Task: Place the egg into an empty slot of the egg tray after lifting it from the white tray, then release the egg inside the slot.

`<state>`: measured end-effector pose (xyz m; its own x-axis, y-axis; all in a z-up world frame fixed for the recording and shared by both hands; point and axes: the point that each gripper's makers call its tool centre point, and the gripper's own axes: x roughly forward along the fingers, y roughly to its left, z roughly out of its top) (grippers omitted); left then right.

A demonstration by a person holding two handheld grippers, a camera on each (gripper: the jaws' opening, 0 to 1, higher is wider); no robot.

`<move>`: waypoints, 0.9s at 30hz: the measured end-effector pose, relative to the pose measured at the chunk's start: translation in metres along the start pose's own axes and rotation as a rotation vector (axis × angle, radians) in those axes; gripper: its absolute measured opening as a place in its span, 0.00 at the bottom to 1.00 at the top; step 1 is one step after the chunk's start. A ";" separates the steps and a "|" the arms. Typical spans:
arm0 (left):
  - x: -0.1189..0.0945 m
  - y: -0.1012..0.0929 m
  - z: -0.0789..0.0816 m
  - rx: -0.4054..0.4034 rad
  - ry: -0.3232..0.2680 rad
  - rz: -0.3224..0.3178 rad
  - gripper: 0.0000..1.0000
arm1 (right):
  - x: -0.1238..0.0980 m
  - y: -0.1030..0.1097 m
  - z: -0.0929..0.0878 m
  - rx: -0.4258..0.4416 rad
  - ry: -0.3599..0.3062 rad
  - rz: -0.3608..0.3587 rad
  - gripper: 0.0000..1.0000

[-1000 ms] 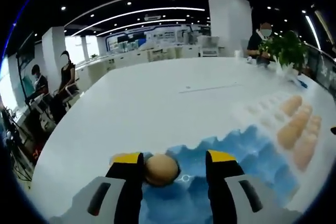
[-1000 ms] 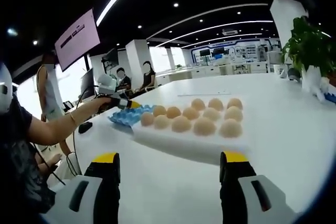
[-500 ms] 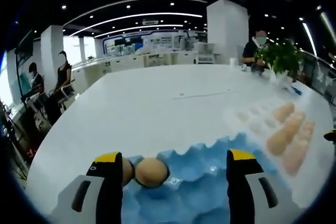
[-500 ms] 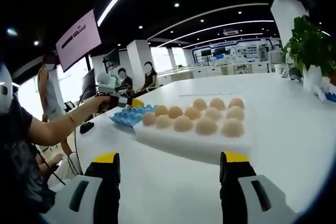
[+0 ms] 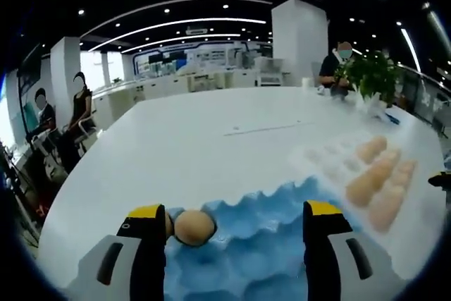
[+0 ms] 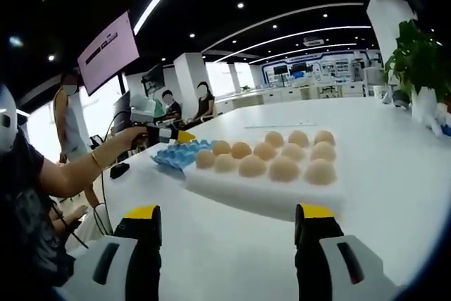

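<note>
Here the left gripper (image 5: 236, 220) hangs over the blue egg tray (image 5: 261, 244) with its jaws spread wide and nothing between them. One brown egg (image 5: 194, 227) sits in a tray slot just beside the left jaw. To the right, on the white table (image 5: 197, 146), the white tray (image 5: 338, 163) carries more eggs. In the right gripper view, the right gripper (image 6: 229, 234) is likewise wide apart and empty, above the table just before the white tray.
</note>
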<state>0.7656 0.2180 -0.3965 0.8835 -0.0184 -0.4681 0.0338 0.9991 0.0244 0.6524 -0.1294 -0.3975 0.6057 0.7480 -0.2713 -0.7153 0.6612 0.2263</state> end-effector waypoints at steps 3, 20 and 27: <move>-0.001 -0.006 -0.001 -0.005 0.000 -0.015 0.79 | 0.000 0.000 0.000 -0.001 0.001 0.003 0.80; -0.001 -0.028 0.005 -0.017 -0.031 -0.049 0.81 | -0.002 0.010 0.016 -0.103 -0.012 0.024 0.83; 0.000 -0.030 0.008 -0.012 -0.038 -0.059 0.82 | -0.002 0.002 0.027 -0.187 0.001 -0.008 0.86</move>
<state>0.7683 0.1873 -0.3904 0.8973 -0.0788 -0.4343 0.0811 0.9966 -0.0132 0.6596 -0.1281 -0.3715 0.6115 0.7425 -0.2733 -0.7627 0.6451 0.0458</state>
